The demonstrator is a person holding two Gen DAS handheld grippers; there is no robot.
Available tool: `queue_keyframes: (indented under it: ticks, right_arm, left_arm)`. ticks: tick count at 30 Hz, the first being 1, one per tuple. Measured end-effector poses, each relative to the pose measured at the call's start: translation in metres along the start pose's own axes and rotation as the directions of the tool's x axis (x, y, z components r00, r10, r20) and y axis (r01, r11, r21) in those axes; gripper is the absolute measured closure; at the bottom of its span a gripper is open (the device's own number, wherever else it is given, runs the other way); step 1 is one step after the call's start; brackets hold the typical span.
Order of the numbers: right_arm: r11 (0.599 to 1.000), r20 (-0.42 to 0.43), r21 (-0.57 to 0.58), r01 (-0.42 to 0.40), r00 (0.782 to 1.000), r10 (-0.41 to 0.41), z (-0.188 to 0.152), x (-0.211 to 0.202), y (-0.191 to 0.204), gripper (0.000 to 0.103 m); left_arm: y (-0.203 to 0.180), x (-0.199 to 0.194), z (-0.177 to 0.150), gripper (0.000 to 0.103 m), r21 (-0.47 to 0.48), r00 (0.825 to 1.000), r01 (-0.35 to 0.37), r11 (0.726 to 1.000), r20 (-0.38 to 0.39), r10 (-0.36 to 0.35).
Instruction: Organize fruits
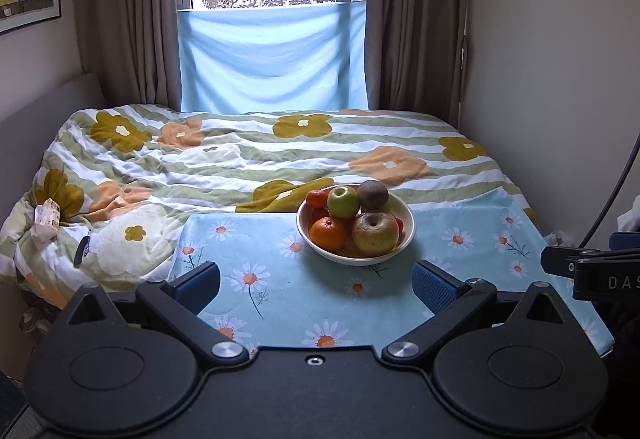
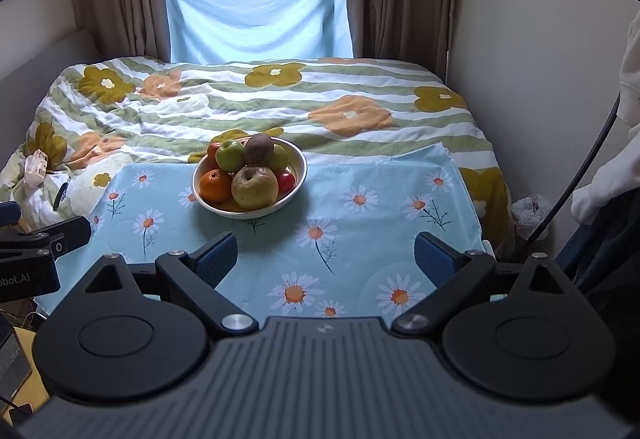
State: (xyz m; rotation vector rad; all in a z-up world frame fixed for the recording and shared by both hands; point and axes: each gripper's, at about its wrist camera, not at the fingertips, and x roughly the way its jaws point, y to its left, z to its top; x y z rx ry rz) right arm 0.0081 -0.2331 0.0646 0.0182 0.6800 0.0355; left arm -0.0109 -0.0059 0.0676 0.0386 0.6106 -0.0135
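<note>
A white bowl [image 1: 406, 235] [image 2: 298, 175] piled with fruit stands on a light blue daisy cloth [image 1: 272, 279] [image 2: 360, 239]. In it lie a yellow-brown apple [image 1: 375, 233] [image 2: 255, 187], a green apple [image 1: 343, 202] [image 2: 229, 155], an orange [image 1: 328, 233] [image 2: 215, 185], a brown kiwi [image 1: 372, 195] [image 2: 259, 148] and small red fruits [image 2: 286, 181]. My left gripper [image 1: 316, 279] is open and empty, short of the bowl. My right gripper [image 2: 326, 255] is open and empty too, with the bowl ahead to its left.
The cloth covers a table at the foot of a bed with a flowered quilt [image 1: 240, 159] [image 2: 320, 99]. Curtains and a window stand behind. Each gripper shows at the edge of the other's view: the right gripper's body [image 1: 592, 271], the left gripper's body [image 2: 36, 251]. A dark cable [image 2: 576, 175] hangs at right.
</note>
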Motion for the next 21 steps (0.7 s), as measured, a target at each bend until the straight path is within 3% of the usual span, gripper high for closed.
queue_keyframes:
  ticks: [21]
  right_arm:
    - [1.0,-0.005,0.003,-0.003,1.0,0.003,0.0027,0.0022,0.0017,0.0]
  left_arm:
    - [-0.0075,0.0041,-0.0018,0.0,0.012,1.0,-0.025,1.0,0.009,0.025]
